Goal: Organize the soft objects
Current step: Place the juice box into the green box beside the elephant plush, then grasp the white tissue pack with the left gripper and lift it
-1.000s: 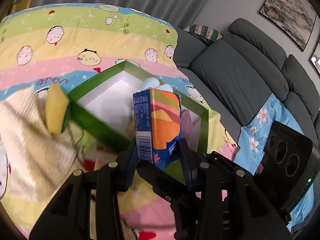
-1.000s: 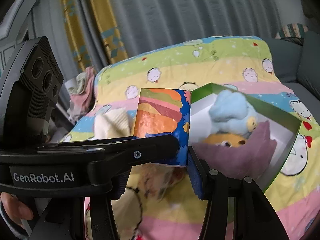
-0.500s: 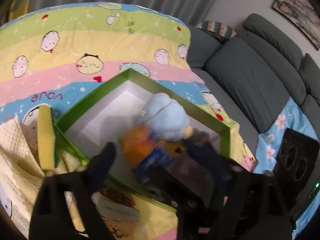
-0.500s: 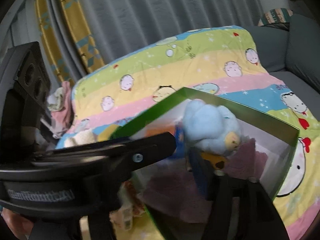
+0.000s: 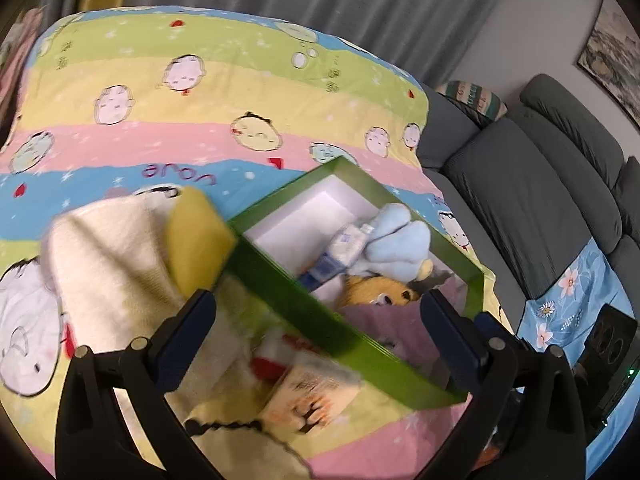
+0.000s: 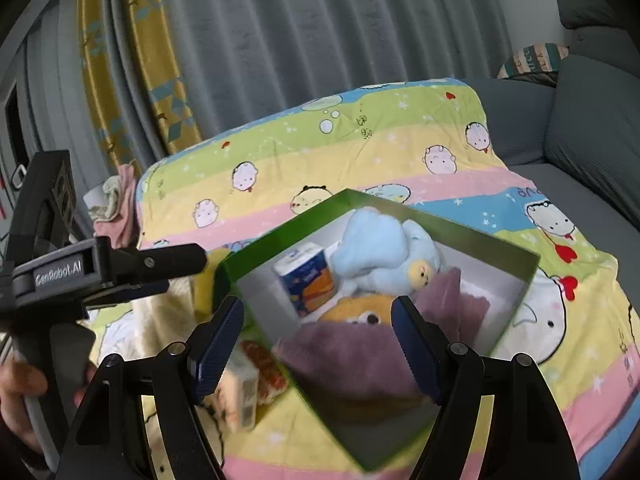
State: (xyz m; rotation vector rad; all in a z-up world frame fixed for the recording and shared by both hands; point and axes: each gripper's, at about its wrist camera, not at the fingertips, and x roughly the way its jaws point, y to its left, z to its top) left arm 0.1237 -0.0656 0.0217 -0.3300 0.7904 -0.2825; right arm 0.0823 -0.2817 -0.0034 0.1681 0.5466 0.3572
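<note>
Left tool (image 5: 316,320) wide apart, empty, above green box (image 5: 288,280); tissue pack (image 5: 340,250) inside.

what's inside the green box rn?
Green box holds a tissue pack, a light blue plush, an orange plush and purple cloth. The cloth hides the orange plush's body and the floor beneath.

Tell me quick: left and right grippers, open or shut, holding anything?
Left gripper: open, holding nothing, above the near wall of the green box.
Right gripper: open, holding nothing, over the same box.
</note>
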